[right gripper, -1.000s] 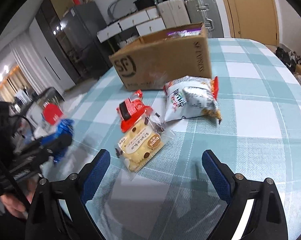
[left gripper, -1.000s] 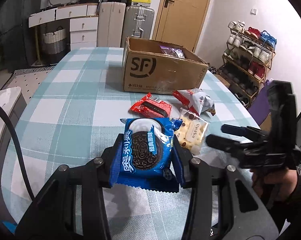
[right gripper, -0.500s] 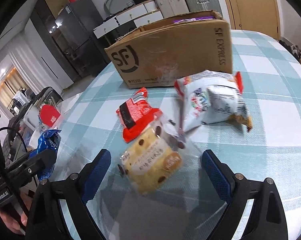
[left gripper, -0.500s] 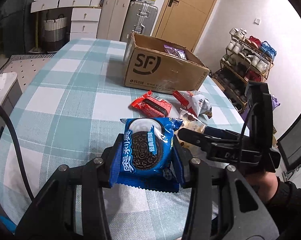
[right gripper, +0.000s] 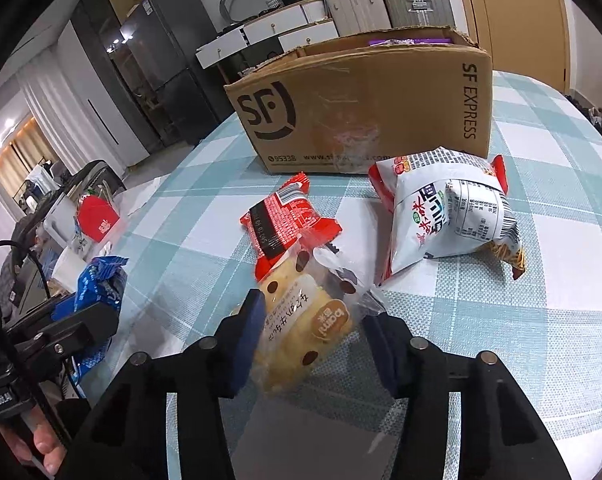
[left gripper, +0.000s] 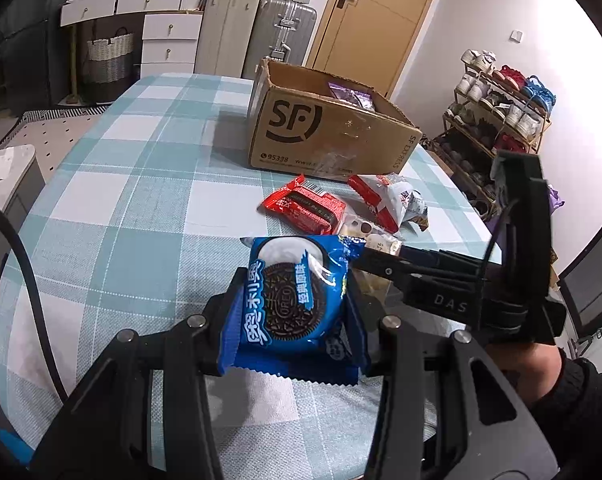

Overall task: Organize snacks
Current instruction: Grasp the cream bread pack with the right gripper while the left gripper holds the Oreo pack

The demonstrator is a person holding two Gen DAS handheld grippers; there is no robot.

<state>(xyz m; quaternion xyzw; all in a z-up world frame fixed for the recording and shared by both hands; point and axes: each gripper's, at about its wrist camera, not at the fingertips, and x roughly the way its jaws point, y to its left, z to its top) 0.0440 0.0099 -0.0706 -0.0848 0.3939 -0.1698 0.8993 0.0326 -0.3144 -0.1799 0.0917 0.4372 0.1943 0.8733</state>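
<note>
So the left gripper [left gripper: 291, 300] was clamped on the blue foil Oreo packet [left gripper: 293, 300], held just above the checked teal tablecloth [left gripper: 141, 200]. The right gripper [right gripper: 313, 320] was closing its jaws around the clear-wrapped yellow chocolate-chip cake [right gripper: 301, 320] lying on the cloth, left pad touching, right pad seemingly not quite. Looked like mid-pickup to me. Next I'd guess: finish the squeeze, lift, then carry both to the open brown cardboard SF box [right gripper: 361, 112].

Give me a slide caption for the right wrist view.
Right gripper closing around a yellow cake packet before the cardboard box.
</note>
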